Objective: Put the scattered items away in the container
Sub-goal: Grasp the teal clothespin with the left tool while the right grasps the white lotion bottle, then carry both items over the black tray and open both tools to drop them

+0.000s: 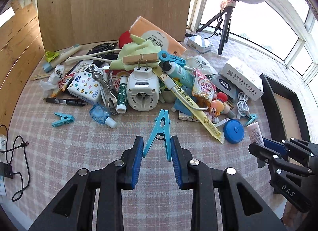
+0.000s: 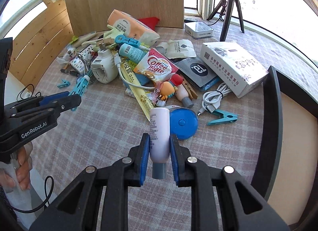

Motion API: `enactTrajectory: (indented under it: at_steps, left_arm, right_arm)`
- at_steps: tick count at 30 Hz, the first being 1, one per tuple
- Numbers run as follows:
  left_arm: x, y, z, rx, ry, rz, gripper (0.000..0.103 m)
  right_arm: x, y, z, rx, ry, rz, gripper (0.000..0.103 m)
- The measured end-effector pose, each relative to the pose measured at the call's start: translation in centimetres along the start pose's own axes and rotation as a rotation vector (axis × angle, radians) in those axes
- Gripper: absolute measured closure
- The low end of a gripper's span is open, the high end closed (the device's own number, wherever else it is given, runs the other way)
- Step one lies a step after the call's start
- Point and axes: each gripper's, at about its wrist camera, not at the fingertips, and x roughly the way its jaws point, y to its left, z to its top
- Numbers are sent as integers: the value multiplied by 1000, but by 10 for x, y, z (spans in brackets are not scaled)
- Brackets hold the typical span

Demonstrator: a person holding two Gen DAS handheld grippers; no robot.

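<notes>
Blue clothespin [image 1: 159, 131] and tube [image 2: 159, 134] in fingers

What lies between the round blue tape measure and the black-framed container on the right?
In the right wrist view, a light blue plastic clothespin lies between the round blue tape measure and the black-framed container; otherwise bare checked cloth.

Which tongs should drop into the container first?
Right, probably. The right tongs, gripping the pale pink tube, sit beside the black-rimmed container; the left tongs, holding the blue plastic clothespin, are farther away.

Pink plaid tabletop [image 1: 83, 147], heaped clutter, small blue clip [image 1: 63, 119], round blue tape measure [image 2: 183, 122], black-rimmed container [image 2: 275, 111] at edge.
</notes>
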Motion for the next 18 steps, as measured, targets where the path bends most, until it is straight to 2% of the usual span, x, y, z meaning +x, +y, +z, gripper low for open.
enactTrajectory:
  at_steps: [4,7,18]
  left_arm:
    - [12,-62,37,52,-19,-47,77]
    - [17,-105,48,109,-28,-91,77]
    - [19,-288,39,359,3,-307,77]
  right_arm:
    - [-28,-46,-8,76,-48,-41,83]
    - [-48,-84,-18,142,-77,-89,83]
    - [-103,-233,-72,385,-100,-285,83]
